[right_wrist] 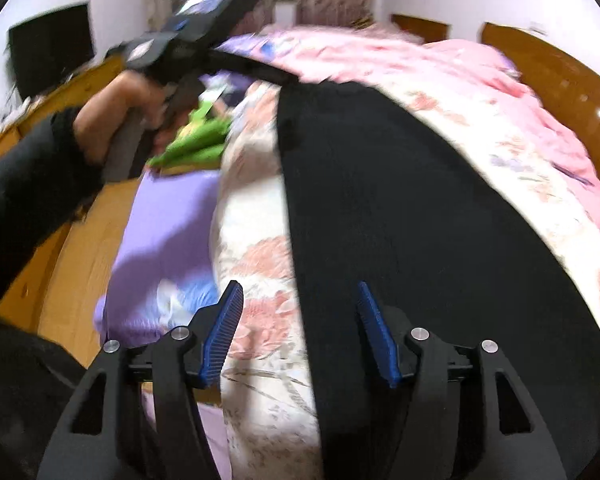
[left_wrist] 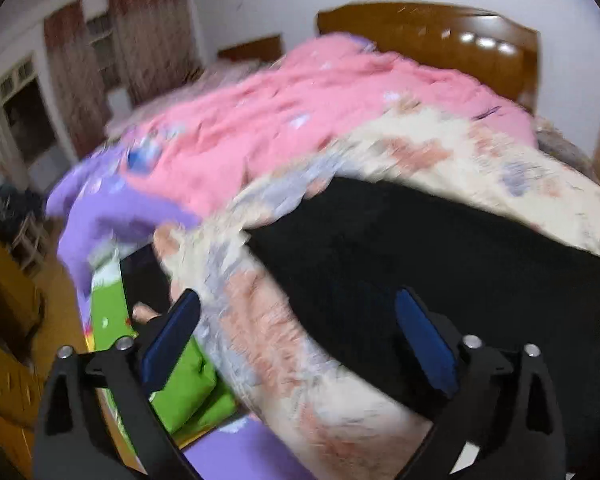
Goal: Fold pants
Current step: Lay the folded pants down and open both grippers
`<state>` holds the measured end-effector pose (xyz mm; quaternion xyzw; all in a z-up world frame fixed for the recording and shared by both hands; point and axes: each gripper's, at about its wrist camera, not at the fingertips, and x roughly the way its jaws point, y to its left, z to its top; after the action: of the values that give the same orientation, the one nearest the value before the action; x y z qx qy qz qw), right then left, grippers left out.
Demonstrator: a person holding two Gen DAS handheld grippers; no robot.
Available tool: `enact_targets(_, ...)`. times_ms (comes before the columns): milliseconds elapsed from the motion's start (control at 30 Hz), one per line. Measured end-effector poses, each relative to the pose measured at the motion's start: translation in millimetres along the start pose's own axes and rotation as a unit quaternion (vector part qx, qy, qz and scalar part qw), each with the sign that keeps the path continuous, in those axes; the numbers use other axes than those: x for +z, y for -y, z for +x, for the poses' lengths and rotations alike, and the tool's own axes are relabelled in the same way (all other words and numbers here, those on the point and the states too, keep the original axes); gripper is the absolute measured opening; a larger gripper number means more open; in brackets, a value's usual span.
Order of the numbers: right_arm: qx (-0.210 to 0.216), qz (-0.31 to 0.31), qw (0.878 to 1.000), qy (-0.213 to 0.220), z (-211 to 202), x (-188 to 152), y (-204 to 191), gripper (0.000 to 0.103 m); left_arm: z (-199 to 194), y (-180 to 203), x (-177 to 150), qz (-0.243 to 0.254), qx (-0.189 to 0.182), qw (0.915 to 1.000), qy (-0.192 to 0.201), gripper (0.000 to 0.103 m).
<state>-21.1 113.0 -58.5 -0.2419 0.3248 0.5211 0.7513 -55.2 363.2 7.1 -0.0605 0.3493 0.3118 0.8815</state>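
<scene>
Black pants [right_wrist: 420, 216] lying flat as a long band on the floral quilt [right_wrist: 260, 264], apparently folded lengthwise. Left gripper [left_wrist: 296, 336] and right gripper [right_wrist: 300, 332] both released, empty above the cloth. Crosswise folds seemingly left.

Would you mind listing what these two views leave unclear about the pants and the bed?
- Pants: near end is cut off by the bottom edge and the right gripper in the right wrist view, so the fold state is unclear.
- Quilt: its print is motion-blurred in the left wrist view.
- Left gripper: fingertips unseen in the right wrist view.
</scene>
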Motion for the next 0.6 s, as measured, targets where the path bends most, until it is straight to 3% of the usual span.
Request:
enact_targets(67,-0.050,0.047,0.998,0.001,-5.4,-2.7,18.6,0.065,-8.3,27.3,2.4,0.024,-0.075,0.9969,0.006,0.101)
enact_targets(133,-0.087,0.087,0.992,-0.016,-5.2,-12.3,34.3,0.066,0.0,63.8,-4.7,0.070,-0.100,0.9924,-0.015,0.101)
enact_targets(200,-0.107,0.097,0.987,-0.068,3.5,-32.1,39.4,0.066,13.7,92.9,-17.9,0.111,-0.107,0.9873,-0.040,0.101)
enact_targets(267,-0.079,0.123,0.988,-0.057,-7.1,-50.4,39.0,0.068,30.8,114.8,-38.8,0.146,-0.088,0.9836,-0.059,0.102)
enact_targets(300,-0.073,0.123,0.988,-0.064,-11.8,-57.9,35.2,0.068,27.4,112.2,-41.6,0.132,-0.088,0.9868,-0.034,0.102)
enact_targets(367,-0.089,0.095,0.989,-0.075,-22.7,-67.2,22.8,0.068,30.7,106.7,-39.8,0.111,-0.096,0.9879,-0.051,0.102)
enact_targets(433,-0.067,0.120,0.988,-0.075,-44.8,-76.8,28.0,0.068,27.3,109.3,-35.4,0.119,-0.079,0.9879,-0.060,0.100)
enact_targets(500,-0.101,0.154,0.982,-0.049,-71.4,-90.1,44.9,0.073,1.6,121.8,-29.1,0.138,-0.090,0.9859,-0.029,0.101)
enact_targets(533,-0.125,0.174,0.976,-0.041,-84.2,-97.9,57.4,0.080,-12.8,132.3,-27.1,0.149,-0.106,0.9831,-0.015,0.101)
enact_targets(600,-0.185,0.229,0.955,-0.027,-116.3,-122.6,89.7,0.084,-31.9,151.8,-27.8,0.165,-0.129,0.9778,-0.004,0.101)
